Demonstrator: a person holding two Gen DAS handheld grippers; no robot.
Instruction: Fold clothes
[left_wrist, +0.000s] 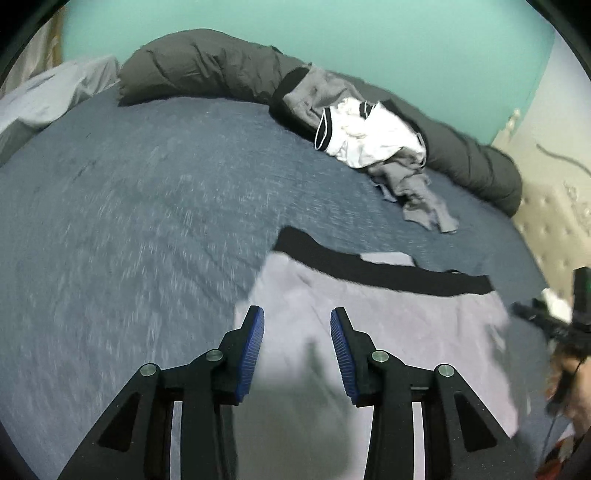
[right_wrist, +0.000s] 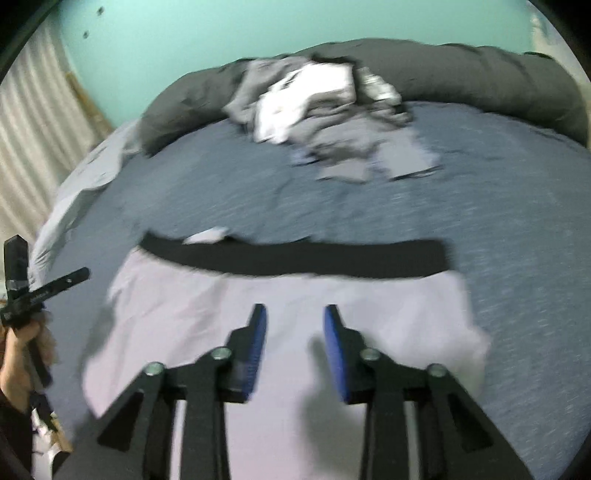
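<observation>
A blue-sheeted bed (left_wrist: 129, 206) is carrying a dark grey duvet roll (left_wrist: 199, 66) and an unsorted clothes heap (left_wrist: 369, 140) at its far side, while pale grey black-waistbanded boxer shorts (left_wrist: 388, 325) are lying flat beneath both released, empty grippers, left gripper (left_wrist: 297, 332) and right gripper (right_wrist: 294, 332), everything motion-blurred.

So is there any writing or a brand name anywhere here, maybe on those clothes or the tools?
None can be read.
Black waistband of the light shorts: plain, no lettering visible.
Pale marks on the other tool's black bar: too blurred to read.
Clothes pile: no print visible.
</observation>
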